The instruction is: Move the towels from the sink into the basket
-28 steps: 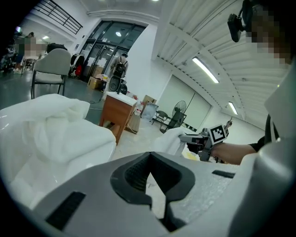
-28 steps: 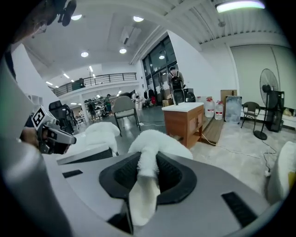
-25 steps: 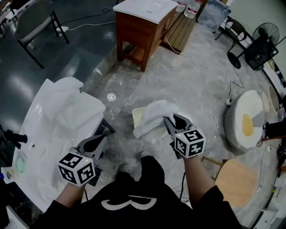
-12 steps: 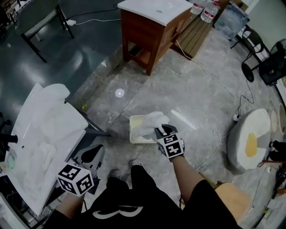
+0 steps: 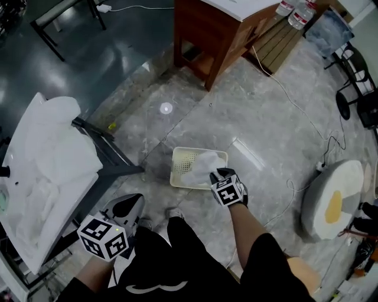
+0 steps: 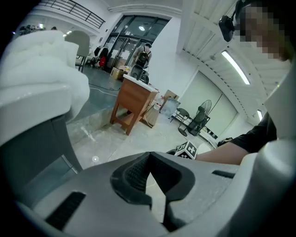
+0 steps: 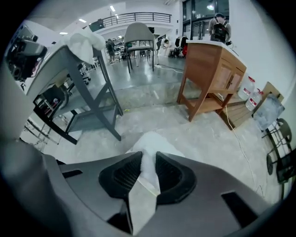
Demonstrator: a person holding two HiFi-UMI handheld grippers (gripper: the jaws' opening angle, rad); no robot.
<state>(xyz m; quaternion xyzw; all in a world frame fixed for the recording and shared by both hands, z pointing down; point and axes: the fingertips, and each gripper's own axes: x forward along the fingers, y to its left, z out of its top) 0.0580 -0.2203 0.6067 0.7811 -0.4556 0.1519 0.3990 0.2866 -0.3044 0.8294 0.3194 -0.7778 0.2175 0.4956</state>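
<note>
White towels (image 5: 50,147) lie heaped in the white sink (image 5: 23,236) at the left. A cream basket (image 5: 184,160) stands on the floor in front of my feet. My right gripper (image 5: 220,176) reaches down to it, shut on a white towel (image 5: 204,164) that hangs into the basket. In the right gripper view the towel (image 7: 150,142) is pinched between the pads of that gripper (image 7: 148,159). My left gripper (image 5: 127,207) hangs low beside the sink stand, shut with nothing in it. In the left gripper view its tips (image 6: 148,159) meet, and sink towels (image 6: 41,78) bulge at the left.
The sink's dark metal legs (image 5: 109,150) stand between the left gripper and the basket. A wooden cabinet (image 5: 215,32) stands further off, with water bottles (image 5: 298,12) beside it. Cables (image 5: 295,100) run over the marble floor. A round white object (image 5: 333,197) lies at the right.
My right gripper has gone down with the towel from waist height into the basket. The left gripper has dropped and moved away from the sink. The head view now looks further down.
</note>
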